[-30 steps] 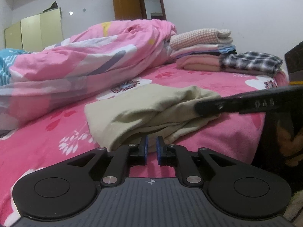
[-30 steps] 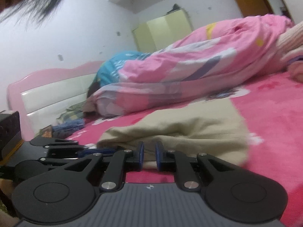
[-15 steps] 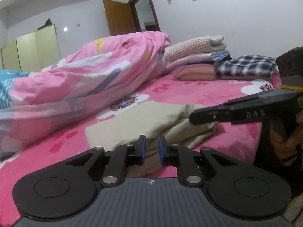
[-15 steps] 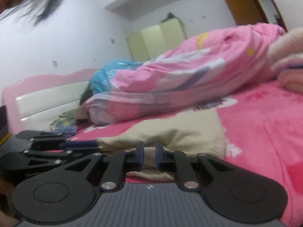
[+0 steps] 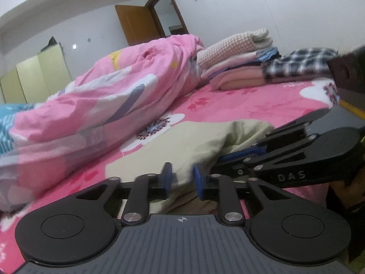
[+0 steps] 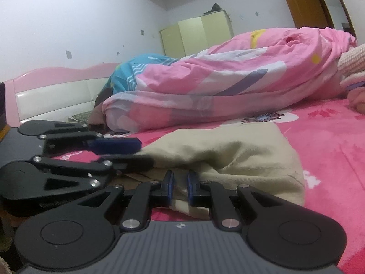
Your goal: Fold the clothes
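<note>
Both grippers shifted along the near hem; left jaws just closing on cloth.
Beige garment (image 5: 182, 143), pink bedsheet (image 5: 262, 105): near edge pinched by left gripper (image 5: 181, 179) and right gripper (image 6: 180, 186), side by side, garment lying ahead.

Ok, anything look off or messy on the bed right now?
The beige garment lies bunched and creased at its near edge, where both grippers pinch it. The pink duvet is heaped unmade behind it. The folded stack looks tidy.

Left gripper (image 5: 181, 178) and right gripper (image 6: 180, 186): jaws clamped, side by side.
</note>
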Demonstrator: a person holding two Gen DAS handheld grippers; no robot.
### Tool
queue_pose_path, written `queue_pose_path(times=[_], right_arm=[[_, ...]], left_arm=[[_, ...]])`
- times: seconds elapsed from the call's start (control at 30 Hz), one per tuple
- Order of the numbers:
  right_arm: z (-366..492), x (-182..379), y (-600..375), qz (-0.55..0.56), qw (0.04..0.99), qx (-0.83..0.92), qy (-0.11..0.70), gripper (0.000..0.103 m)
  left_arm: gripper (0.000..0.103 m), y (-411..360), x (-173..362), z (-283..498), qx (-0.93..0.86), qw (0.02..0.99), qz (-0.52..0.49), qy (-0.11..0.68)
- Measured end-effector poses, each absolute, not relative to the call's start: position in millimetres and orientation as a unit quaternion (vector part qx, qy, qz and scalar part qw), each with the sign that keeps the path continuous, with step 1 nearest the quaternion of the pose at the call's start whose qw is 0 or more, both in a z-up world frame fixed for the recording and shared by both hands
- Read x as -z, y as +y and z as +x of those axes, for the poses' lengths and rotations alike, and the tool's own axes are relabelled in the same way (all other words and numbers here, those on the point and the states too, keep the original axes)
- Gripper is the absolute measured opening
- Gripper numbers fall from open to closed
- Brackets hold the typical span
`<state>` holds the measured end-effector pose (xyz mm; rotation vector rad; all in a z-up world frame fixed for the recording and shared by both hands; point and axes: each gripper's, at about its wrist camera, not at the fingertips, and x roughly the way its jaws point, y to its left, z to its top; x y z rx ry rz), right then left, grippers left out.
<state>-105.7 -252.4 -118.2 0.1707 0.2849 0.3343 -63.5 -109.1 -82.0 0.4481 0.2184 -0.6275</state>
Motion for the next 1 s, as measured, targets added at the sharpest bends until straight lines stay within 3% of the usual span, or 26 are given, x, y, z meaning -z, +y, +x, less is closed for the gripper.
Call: queue_pose_path(times=[0.37,0.63,0.7,0.77,1.0], right_arm=[[-117,111,-265,0.079,0.972,-0.171,0.142,0.014],[-119,75,-284,0.084,0.981,-0.158,0.070,0.014],[-107,85,-277,0.085,0.981,-0.158,0.073,0.016],[-96,110,-270,0.074,0.981,-0.153,0.096,0.027],[-93,132,-258,0.041,0.985,-0.142,0.094,0.028]], left_arm=[[0.003,-104,101,-63,0.323,0.911,0.226,0.123],[0.004,-101,101,-61,0.328,0.911,0.219,0.122],[0.004,-101,101,-62,0.327,0.911,0.219,0.121],[0.007,-101,103,-61,0.326,0.912,0.214,0.126],[0.008,-88,87,-72,0.336,0.913,0.194,0.125]])
